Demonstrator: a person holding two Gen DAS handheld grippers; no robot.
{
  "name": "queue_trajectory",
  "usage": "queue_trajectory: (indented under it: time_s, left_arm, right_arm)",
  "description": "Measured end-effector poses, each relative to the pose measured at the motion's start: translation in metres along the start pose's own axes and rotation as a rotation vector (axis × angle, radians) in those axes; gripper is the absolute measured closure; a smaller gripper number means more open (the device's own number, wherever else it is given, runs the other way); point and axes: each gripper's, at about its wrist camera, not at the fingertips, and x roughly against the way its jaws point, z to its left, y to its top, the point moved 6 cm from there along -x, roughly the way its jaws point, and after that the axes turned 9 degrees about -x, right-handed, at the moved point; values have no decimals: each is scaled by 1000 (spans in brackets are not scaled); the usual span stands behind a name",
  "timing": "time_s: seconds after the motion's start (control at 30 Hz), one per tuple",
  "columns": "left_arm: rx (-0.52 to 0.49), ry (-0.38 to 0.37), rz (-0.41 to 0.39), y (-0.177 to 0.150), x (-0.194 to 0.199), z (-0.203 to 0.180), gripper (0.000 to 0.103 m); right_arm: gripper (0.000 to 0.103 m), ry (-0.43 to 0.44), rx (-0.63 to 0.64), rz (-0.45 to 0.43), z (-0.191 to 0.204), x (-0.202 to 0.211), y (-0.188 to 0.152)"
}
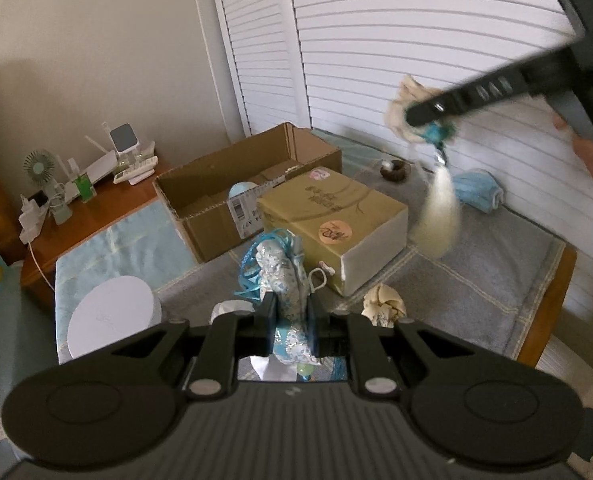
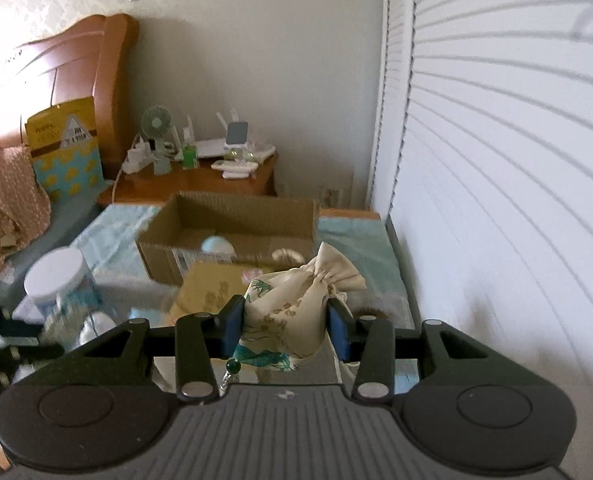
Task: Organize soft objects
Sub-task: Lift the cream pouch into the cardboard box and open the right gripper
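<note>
Cream cloth pouch, pinched mid-body between right gripper fingers, aloft over the gold box; tassel dangling. Likely light, squashy, apt to sag. Best gripped below the gathered neck. Blue sachet clamped tight in left gripper. Cardboard box behind.

Not much here can actually be read. The white shipping label on the cardboard box carries a barcode and what looks like "A7" at its lower edge, the rest too blurred to make out. The tan box, at about four o'clock from that label, has dark brush-style characters across its top and a round peach sticker with a scribbled mark, neither legible. From the right wrist view, the yellow bag by the headboard shows a white triangle sign and printed lines, all unreadable.
</note>
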Motion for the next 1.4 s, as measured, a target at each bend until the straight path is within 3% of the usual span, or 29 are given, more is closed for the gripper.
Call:
queue_trajectory:
  time_s: [0.47, 0.7, 1.1, 1.3, 1.4]
  left_arm:
    - [40, -4, -21, -12, -1, 17, 89]
    - [63, -8, -22, -20, -4, 27, 89]
    - [107, -26, 0, -37, -15, 43, 89]
    - [128, -27, 17, -42, -23, 50, 89]
    - [129, -29, 21, -43, -25, 50, 89]
  right_arm:
    - [56, 47, -43, -42, 42, -44, 86]
    - [56, 41, -176, -7, 58, -93, 113]
    - [56, -123, -442, 125, 36, -189, 86]
    - [55, -78, -483, 188, 42, -217, 76]
    - [47, -56, -503, 205, 42, -224, 77]
